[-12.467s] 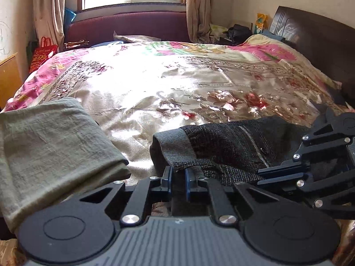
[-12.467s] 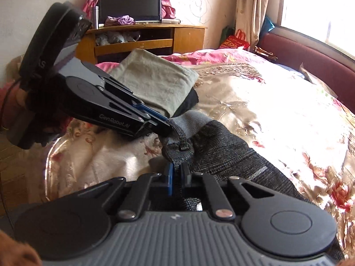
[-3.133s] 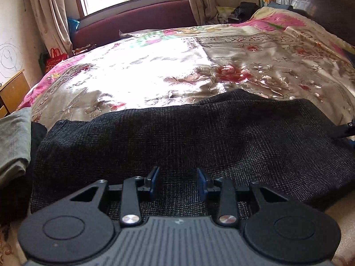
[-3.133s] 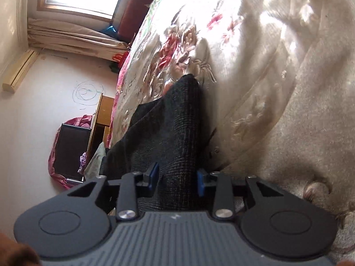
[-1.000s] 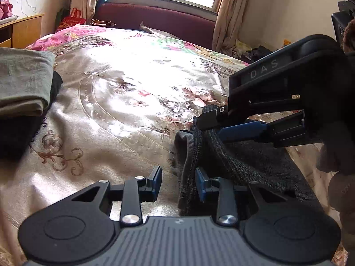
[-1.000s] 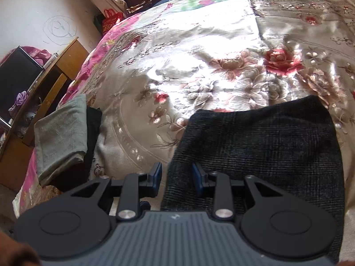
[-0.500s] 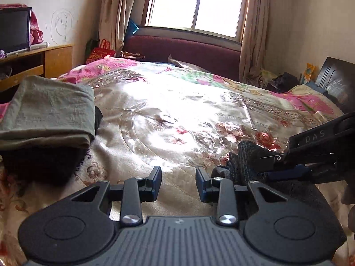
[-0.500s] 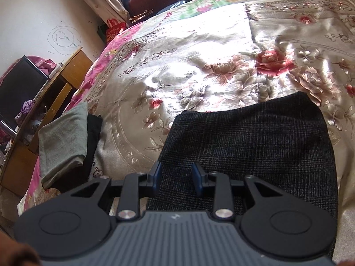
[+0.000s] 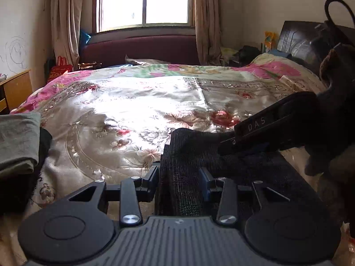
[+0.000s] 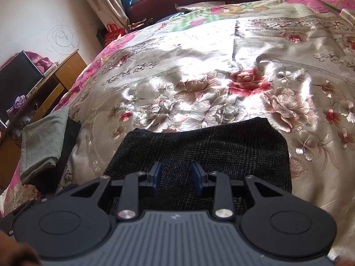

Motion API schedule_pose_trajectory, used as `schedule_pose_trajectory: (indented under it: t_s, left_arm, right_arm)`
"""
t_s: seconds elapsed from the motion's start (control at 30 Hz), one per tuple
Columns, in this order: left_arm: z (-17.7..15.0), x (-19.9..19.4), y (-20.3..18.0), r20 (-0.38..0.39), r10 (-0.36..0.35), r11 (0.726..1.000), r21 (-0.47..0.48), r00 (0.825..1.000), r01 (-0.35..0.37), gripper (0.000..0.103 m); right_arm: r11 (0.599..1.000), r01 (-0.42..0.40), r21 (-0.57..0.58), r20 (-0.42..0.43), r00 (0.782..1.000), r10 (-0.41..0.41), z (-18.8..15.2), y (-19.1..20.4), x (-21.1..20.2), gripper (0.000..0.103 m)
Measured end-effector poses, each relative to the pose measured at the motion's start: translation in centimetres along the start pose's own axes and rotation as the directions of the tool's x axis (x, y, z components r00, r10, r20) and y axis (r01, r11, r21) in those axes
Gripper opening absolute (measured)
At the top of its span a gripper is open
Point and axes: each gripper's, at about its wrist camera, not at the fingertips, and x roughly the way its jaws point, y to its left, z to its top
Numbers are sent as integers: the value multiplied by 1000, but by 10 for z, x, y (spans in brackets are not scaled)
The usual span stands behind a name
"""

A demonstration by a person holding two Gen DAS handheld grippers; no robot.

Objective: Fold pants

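Pants [image 10: 199, 153] folded at bed [image 10: 221, 62] edge; left gripper [image 9: 180, 181] level, just widened astride fold; right gripper [image 10: 175, 177] tilted above, parted, empty.

Left hand-held gripper [image 9: 180, 180] jaws just opening, dark pants [image 9: 184, 155] edge between them.

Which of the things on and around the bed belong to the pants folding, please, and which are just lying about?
Belongs to the job:
- dark pants, folded on the bedspread
- left tongs, astride the pants' edge
- right tongs, over the pants

Lying about:
- grey-green folded cloth
- red bag
- wooden desk
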Motion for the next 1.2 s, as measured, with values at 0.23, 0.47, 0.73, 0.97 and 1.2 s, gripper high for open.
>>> schedule_pose_trajectory:
  t_s: [0.23,0.47,0.73,0.97,1.2]
  left_arm:
    - [-7,17,27,-97,-16,991,-134,995,3,68]
    - [17,25,15,-59,52,997,-58,997,-55,68]
    - [21,21,10,-113,88,995,-45,990,-93,68]
    - [10,-14,-18,-125,73,996,-46,989,-80,82]
    - [-9,-32,-57,-151,95,995,33,984,-91,95]
  right_arm:
    - [996,23,-89,-40,999,-26,4,5,33,34]
    - [993,12,-117,-3,1000,-12,6,9,22,34]
    - [999,-13,-49,32,999,15,0,-3,-4,35]
    - [999,22,-26,50,999,-21,-48,-19,-74,37]
    - [994,109,-16,58,992,-108,-93,-31,-101,42]
